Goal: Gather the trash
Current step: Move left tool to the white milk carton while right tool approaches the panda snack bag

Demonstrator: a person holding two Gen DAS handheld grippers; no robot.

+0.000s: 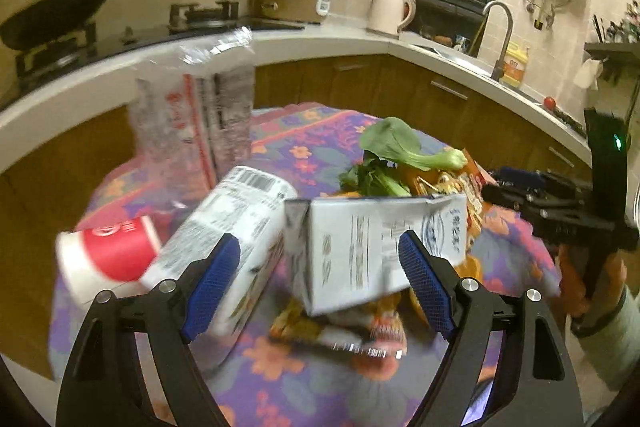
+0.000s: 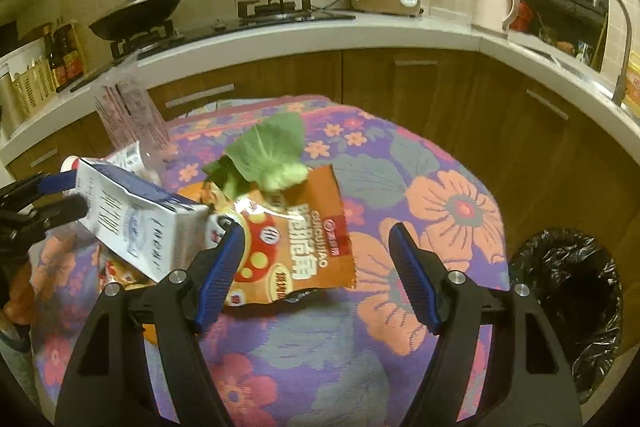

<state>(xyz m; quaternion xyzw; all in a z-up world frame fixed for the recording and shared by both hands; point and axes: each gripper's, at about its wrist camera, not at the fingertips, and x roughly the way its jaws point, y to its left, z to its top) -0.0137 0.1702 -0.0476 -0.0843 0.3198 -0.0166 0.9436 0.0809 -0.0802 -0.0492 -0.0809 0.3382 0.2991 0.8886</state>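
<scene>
The milk carton (image 1: 372,251) sat at the centre of my left view, tipped on top of the pile, lying between the two blue pads of my left gripper (image 1: 320,267). The pads stood spread wide on either side of it and I could not tell whether either one touched the box. In the right view the same carton (image 2: 136,223) appeared at the left edge. Just left of it in the left view lay a white labelled bottle (image 1: 236,231) and a red-and-white cup (image 1: 108,259) on its side, with a clear plastic bag (image 1: 196,115) standing behind them toward the upper left.

An orange snack bag (image 2: 304,251) lay flat in the middle of the right view, a green vegetable leaf (image 2: 268,155) resting on its upper edge. All of it was on the flowered tablecloth (image 2: 440,195).

The black-lined bin (image 2: 568,307) waited at the lower right of the right view, beside the table, and I saw nothing in it. I judged the collecting barely begun, with every piece left to move.

My right gripper (image 2: 316,279) hovered above the cloth, jaws spread and empty, its left pad over the snack bag's edge.
</scene>
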